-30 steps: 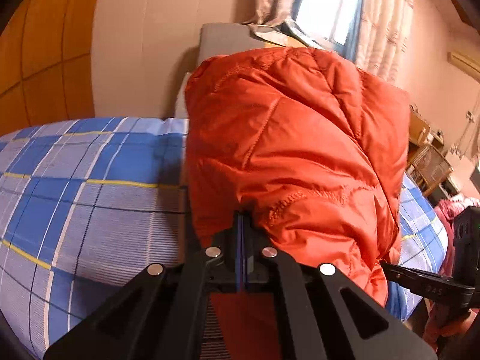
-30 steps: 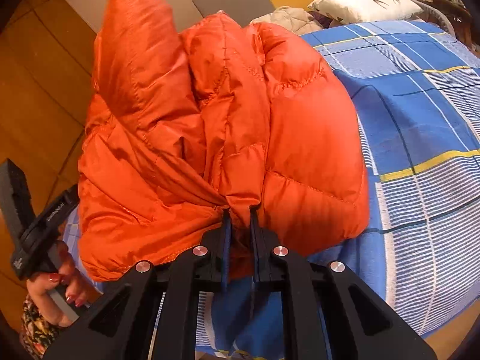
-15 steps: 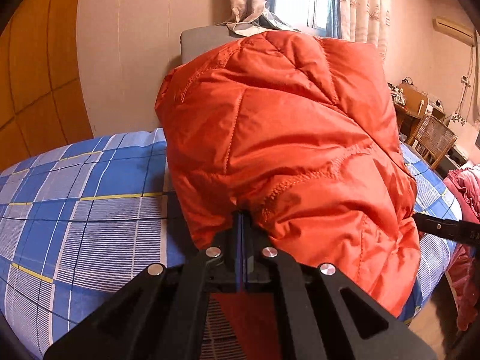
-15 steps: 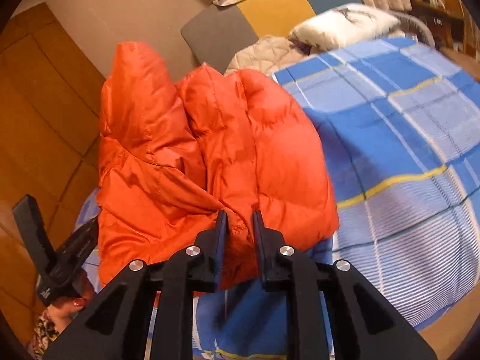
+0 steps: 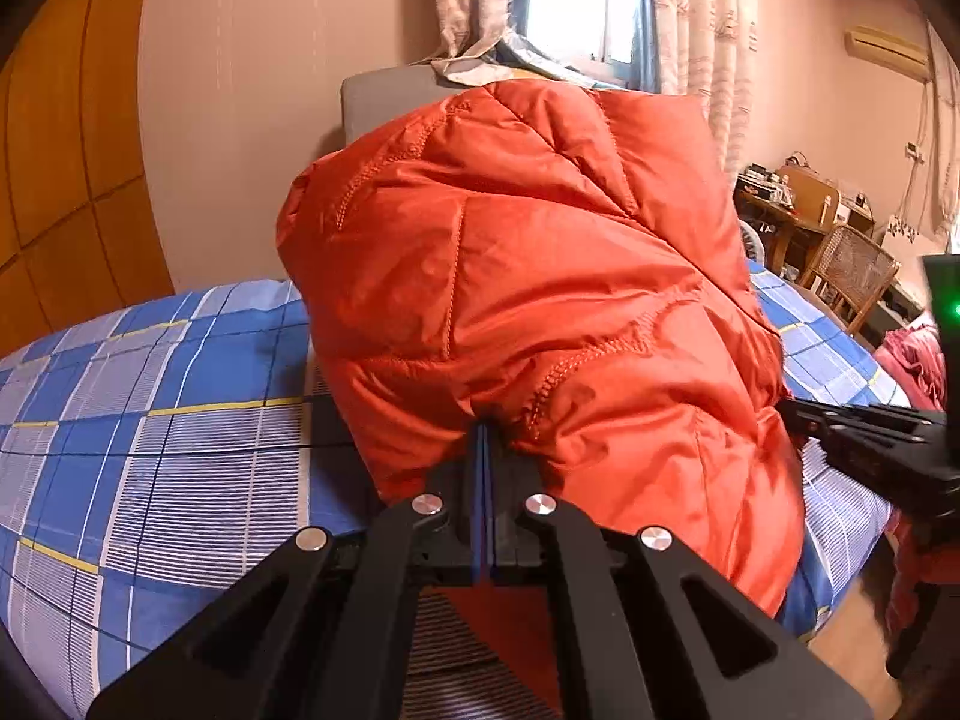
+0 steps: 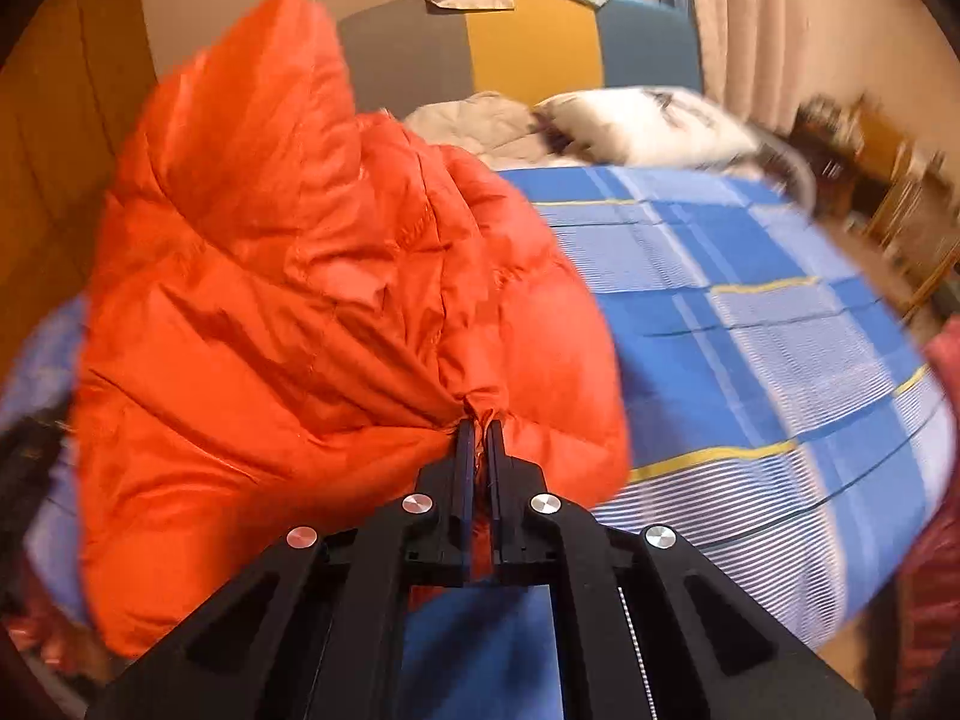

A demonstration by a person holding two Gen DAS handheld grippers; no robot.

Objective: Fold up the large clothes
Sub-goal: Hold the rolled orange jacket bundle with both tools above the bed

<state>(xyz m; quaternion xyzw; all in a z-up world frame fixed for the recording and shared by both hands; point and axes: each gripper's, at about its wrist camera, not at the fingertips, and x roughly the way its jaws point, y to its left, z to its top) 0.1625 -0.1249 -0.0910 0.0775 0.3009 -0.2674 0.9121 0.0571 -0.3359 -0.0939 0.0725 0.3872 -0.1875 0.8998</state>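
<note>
Left gripper (image 5: 485,438): jaws pressed together, pinching a seam edge of the orange puffer jacket (image 5: 540,300). Jacket bulges up ahead of the fingers, bunched, over the blue plaid bed (image 5: 180,420). Right gripper (image 6: 478,429): jaws nearly closed, a gathered knot of jacket fabric (image 6: 300,300) clamped between them; bulk of the garment lies ahead and to the left of it. White pillow (image 6: 642,126) far ahead, right. Right view blurred.

Glossy quilted orange jacket (image 5: 540,300) cloth
</note>
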